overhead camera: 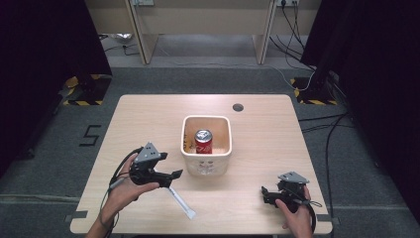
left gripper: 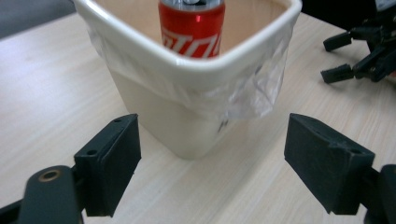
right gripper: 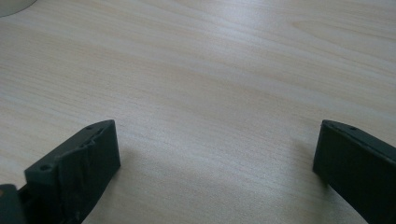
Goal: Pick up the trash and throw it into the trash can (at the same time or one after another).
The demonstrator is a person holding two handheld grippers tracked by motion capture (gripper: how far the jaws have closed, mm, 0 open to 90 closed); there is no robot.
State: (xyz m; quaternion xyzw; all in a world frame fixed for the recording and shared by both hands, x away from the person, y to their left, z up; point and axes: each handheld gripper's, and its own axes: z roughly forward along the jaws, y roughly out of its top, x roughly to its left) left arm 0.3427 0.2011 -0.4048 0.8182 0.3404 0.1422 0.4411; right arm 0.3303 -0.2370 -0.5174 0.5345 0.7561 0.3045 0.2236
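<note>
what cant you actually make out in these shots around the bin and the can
- Red can: its top is cut off by the upper edge of the left gripper view, and its lower part sits behind the rim of the white bin.
- Can lettering: too small to read in the high view, partly hidden in the left gripper view.
- White stick on the table: too small to identify, its upper end under the left gripper.
</note>
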